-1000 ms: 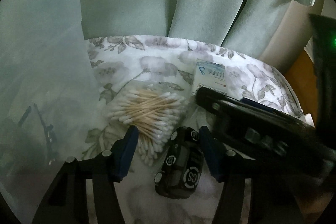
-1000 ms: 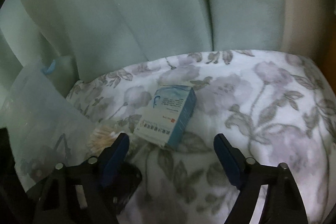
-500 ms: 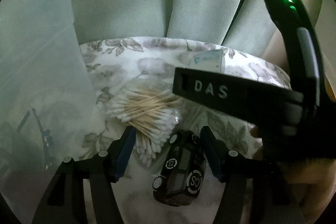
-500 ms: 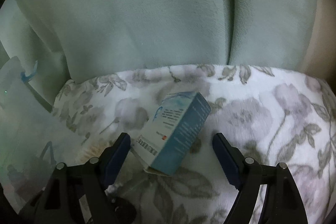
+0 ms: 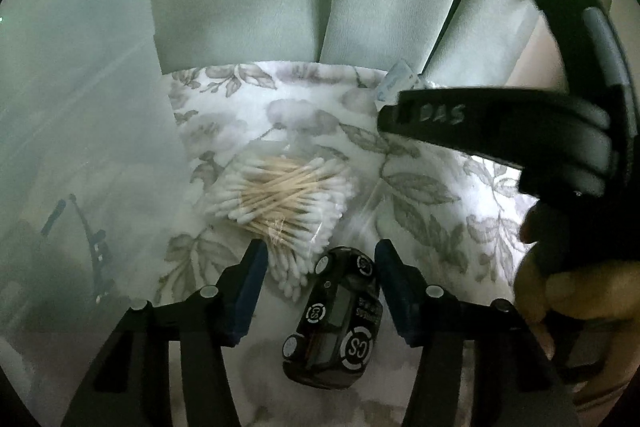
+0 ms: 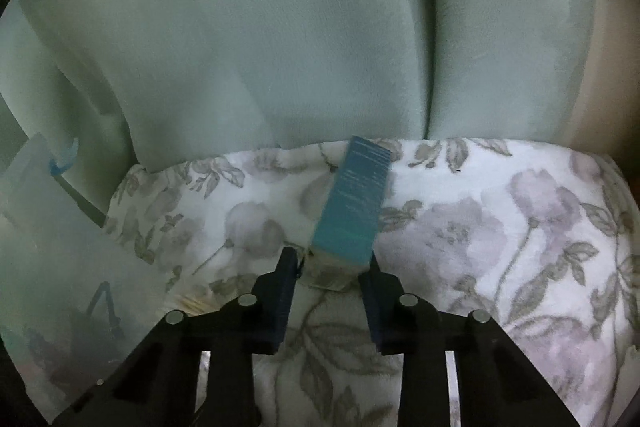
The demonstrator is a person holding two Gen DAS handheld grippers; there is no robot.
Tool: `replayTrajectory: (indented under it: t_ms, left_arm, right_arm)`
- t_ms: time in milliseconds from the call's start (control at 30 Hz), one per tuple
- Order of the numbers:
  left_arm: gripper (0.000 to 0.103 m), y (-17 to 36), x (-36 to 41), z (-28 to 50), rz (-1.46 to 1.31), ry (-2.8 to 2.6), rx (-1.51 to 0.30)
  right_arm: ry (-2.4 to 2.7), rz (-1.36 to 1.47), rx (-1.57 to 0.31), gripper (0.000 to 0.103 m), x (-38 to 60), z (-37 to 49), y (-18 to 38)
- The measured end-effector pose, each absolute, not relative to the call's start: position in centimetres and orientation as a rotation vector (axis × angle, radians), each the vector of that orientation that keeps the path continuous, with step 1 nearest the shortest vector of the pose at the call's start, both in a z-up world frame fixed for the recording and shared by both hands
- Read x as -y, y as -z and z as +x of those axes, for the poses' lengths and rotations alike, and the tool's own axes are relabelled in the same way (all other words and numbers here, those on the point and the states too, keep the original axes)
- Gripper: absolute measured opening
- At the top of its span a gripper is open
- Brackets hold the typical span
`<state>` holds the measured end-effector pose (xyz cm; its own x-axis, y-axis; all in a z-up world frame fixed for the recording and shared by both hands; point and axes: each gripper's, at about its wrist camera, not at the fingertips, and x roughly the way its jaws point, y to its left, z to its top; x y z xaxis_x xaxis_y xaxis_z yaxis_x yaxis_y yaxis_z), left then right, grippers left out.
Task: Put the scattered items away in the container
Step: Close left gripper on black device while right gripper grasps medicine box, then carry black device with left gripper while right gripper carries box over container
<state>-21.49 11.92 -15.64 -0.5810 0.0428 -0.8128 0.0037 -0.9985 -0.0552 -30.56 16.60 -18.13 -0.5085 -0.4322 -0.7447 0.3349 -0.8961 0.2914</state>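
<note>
A small black item with round white CS marks (image 5: 336, 319) lies on the floral cloth between the fingers of my left gripper (image 5: 320, 267). Its jaws are closing: the right pad is at the item's side and the left pad stands clear of it. Just beyond lies a clear bag of cotton swabs (image 5: 280, 203). My right gripper (image 6: 330, 275) is closing on the near end of a blue and white box (image 6: 352, 203), which points away along the fingers; both pads touch it. The translucent container (image 5: 80, 107) stands to the left.
The floral cloth (image 6: 480, 227) covers the surface, and its far edge meets a pale green curtain (image 6: 280, 27). The right tool's black body (image 5: 500, 135) and the hand holding it (image 5: 568, 291) fill the right of the left wrist view. The container wall (image 6: 48, 227) shows at left.
The right jaws have closed in from wide apart onto the box, which has swung from lying flat and skewed to end-on between them. The left jaws have narrowed a little around the black item.
</note>
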Motion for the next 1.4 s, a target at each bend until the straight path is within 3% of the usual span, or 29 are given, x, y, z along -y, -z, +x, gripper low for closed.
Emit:
replayTrajectory:
  t_ms: [600, 1400]
  left_arm:
    - [0.023, 14.3, -12.0, -17.7, -1.557, -2.658, 0.112]
    - [0.011, 6.9, -11.0, -10.1, -1.400, -2.680, 0.096]
  right_arm:
    - [2.447, 1.345, 0.180, 0.030, -21.1, -21.2, 15.9]
    - [2.553, 1.280, 0.254, 0.030, -23.9, -9.0, 8.6]
